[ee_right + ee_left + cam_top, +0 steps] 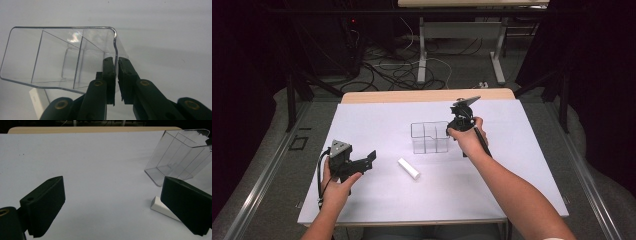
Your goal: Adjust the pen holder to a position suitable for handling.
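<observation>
Right gripper (116, 75) jaws pinched on the near wall of the clear divided container (60, 57); left gripper (110, 205) jaws wide, empty; white cylinder (163, 207) lies ahead of its right-hand jaw, long axis slanting across them, likely the left hand's pick.

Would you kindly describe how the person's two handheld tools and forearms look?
Both tools are black with two flat black jaws on brass-coloured pivots. The left tool carries a grey three-cornered plate and a black cable; the right tool has one too. The forearms are bare, without sleeves.
</observation>
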Action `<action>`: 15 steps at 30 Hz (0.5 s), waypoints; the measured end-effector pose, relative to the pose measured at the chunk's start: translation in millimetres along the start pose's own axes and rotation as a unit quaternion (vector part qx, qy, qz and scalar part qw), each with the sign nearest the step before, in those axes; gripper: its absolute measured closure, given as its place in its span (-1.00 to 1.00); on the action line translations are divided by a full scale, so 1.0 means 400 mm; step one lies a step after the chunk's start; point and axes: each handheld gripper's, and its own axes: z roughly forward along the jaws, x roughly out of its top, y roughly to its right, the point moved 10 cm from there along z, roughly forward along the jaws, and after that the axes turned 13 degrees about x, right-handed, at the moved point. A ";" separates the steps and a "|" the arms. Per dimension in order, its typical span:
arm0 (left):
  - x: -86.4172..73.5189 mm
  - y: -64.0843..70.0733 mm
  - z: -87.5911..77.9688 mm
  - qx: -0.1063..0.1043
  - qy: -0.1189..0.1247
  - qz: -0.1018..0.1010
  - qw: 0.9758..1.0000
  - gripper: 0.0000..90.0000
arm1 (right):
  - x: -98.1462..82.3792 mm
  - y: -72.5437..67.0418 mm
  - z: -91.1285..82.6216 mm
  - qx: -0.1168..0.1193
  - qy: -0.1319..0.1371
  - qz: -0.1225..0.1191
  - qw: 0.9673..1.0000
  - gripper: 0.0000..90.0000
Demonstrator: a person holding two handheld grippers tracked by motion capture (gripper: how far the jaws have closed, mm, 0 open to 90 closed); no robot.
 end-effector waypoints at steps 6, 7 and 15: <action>-0.003 0.000 0.000 0.000 -0.002 0.003 1.000 -0.88 | 0.006 -0.006 -0.014 0.018 0.016 -0.020 0.999 0.60; -0.003 0.000 0.000 0.000 -0.002 0.003 1.000 -0.88 | 0.006 -0.006 -0.014 0.018 0.016 -0.020 0.999 0.60; -0.004 -0.001 0.002 0.002 -0.005 0.002 1.000 -0.88 | 0.000 -0.025 -0.047 0.022 0.043 -0.099 0.994 0.27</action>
